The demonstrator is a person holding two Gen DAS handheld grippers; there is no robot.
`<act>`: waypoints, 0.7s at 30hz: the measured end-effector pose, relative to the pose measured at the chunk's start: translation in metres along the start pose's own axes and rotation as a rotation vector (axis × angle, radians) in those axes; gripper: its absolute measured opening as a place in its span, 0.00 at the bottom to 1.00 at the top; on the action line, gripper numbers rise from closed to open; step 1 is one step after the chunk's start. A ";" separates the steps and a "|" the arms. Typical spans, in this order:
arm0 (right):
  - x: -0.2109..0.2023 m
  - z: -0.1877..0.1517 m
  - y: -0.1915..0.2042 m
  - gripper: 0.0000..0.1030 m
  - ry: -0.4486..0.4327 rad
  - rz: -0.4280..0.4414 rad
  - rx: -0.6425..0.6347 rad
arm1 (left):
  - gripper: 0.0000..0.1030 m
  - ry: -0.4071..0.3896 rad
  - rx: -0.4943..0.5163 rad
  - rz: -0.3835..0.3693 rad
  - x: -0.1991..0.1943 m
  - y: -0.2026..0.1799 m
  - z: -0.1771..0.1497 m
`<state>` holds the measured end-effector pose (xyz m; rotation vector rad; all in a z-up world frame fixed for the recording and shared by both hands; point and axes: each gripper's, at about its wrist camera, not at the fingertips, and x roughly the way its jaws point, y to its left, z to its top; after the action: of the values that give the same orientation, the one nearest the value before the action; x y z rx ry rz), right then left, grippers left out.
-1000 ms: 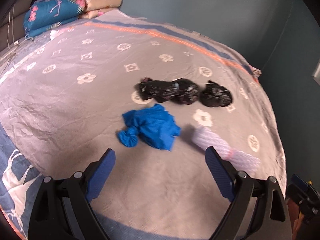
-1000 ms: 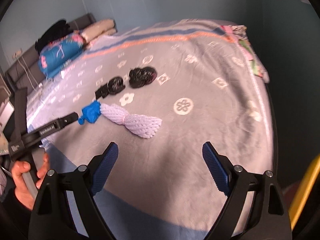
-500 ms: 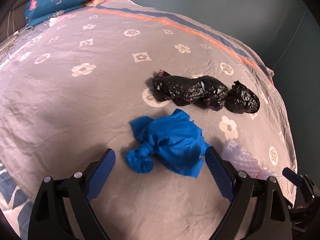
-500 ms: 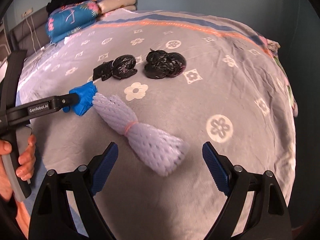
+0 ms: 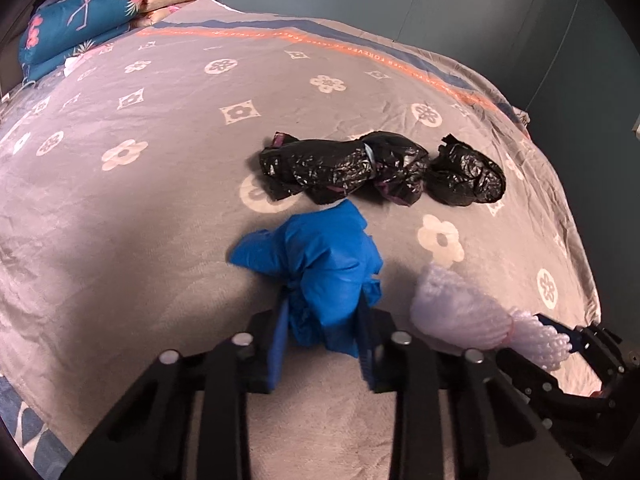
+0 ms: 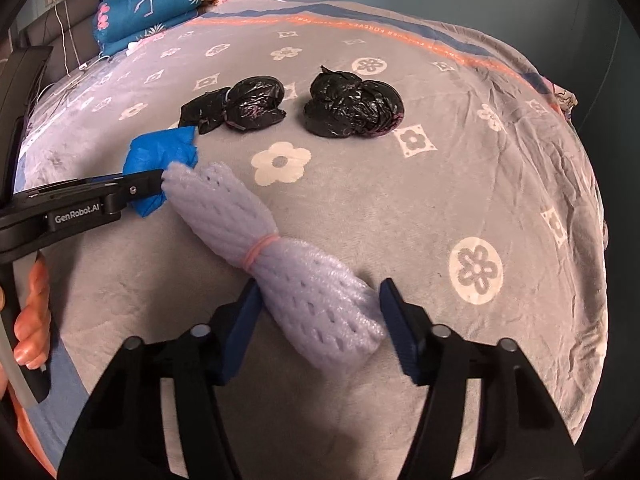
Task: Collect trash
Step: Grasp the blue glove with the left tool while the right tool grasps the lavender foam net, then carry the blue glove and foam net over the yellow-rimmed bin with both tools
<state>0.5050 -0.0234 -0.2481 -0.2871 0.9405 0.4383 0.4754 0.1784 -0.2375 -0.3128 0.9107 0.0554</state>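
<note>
Grey flowered bedspread (image 5: 140,208) covering bed, folded blue quilt (image 5: 76,24) and pillows lying at far head corner. Two knotted black bags (image 6: 248,106) (image 6: 352,104) sitting mid-bed, beyond blue wad, near but apart. Open bedspread spreading toward right edge and foot. Left gripper (image 5: 324,336) jaws having just been closing, now pinching blue crumpled wad (image 5: 324,264) at near end. Right gripper (image 6: 320,316) jaws having just been closing too, flanking fat near end of white foam net (image 6: 280,260); contact unclear. Net's far tip touching wad.
</note>
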 end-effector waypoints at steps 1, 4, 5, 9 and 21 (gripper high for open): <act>0.000 0.000 0.002 0.46 0.005 -0.006 -0.008 | 0.22 -0.002 -0.006 -0.008 -0.001 0.001 0.000; -0.004 -0.001 0.005 0.34 0.005 -0.022 -0.017 | 0.19 -0.011 -0.028 -0.023 -0.006 0.004 0.002; -0.007 -0.001 0.005 0.32 0.001 -0.021 -0.014 | 0.19 -0.016 -0.036 -0.030 -0.008 0.005 0.003; -0.023 -0.002 0.004 0.28 -0.016 -0.024 -0.001 | 0.19 -0.048 -0.054 -0.068 -0.026 0.005 0.004; -0.089 -0.033 -0.010 0.27 -0.031 -0.053 0.069 | 0.19 -0.133 -0.063 -0.120 -0.099 -0.010 -0.017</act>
<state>0.4412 -0.0673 -0.1929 -0.2410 0.9140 0.3599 0.4033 0.1724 -0.1669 -0.4170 0.7578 -0.0063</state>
